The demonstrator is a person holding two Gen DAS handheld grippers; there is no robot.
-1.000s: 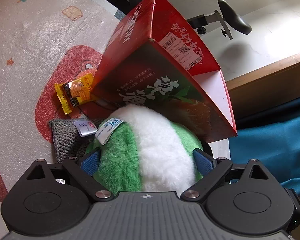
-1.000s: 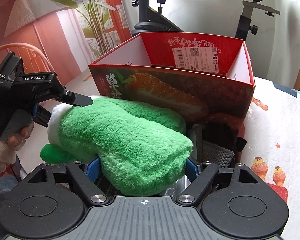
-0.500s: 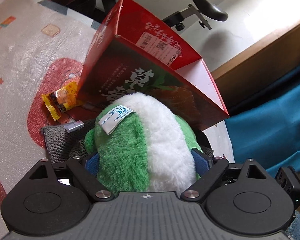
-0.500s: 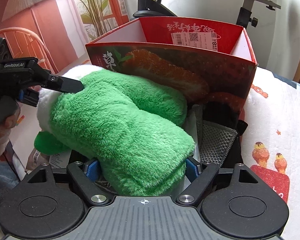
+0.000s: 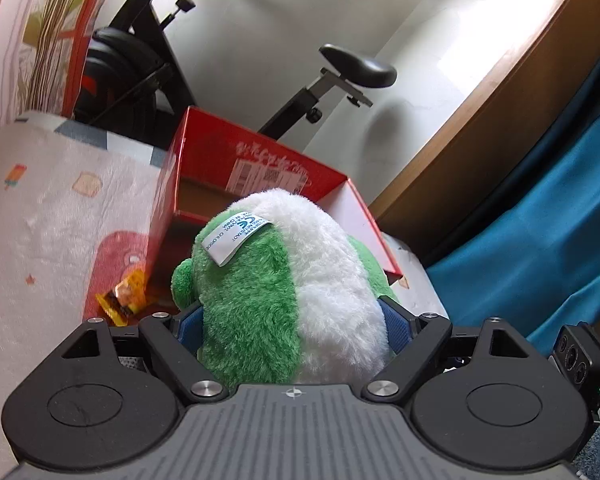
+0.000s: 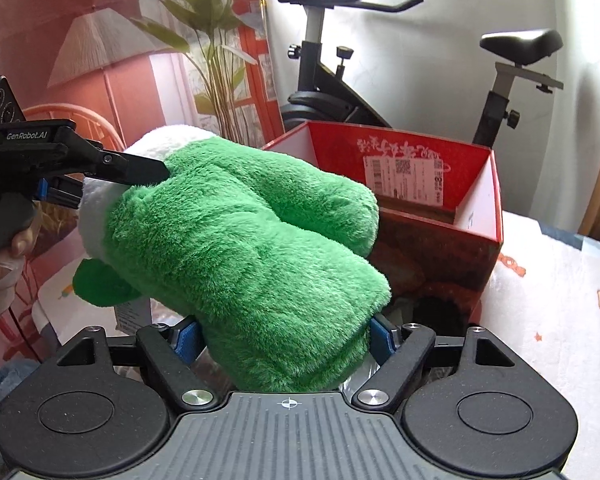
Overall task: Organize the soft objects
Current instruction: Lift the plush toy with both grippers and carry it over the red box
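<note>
Since a second ago we have lifted the green and white plush toy (image 5: 300,292) clear of the mat: then it lay low against the near wall of the red cardboard box (image 5: 259,168), and now it rides above that wall, with the box's open top showing just beyond it. That puts us, we judge, close to carrying it over the rim and setting it inside. Our left gripper (image 5: 295,320) clamps the white end, with the sewn label (image 5: 235,236) on top; our right gripper (image 6: 285,336) holds the green end, its jaws closing a little further into the fur. The toy hides both sets of fingertips and much of the box's near wall. The box floor looks bare, though we see only a strip of it. A yellow snack packet (image 5: 123,300) lies on the mat (image 5: 39,216) left of the box, half cut off by the gripper body.
</note>
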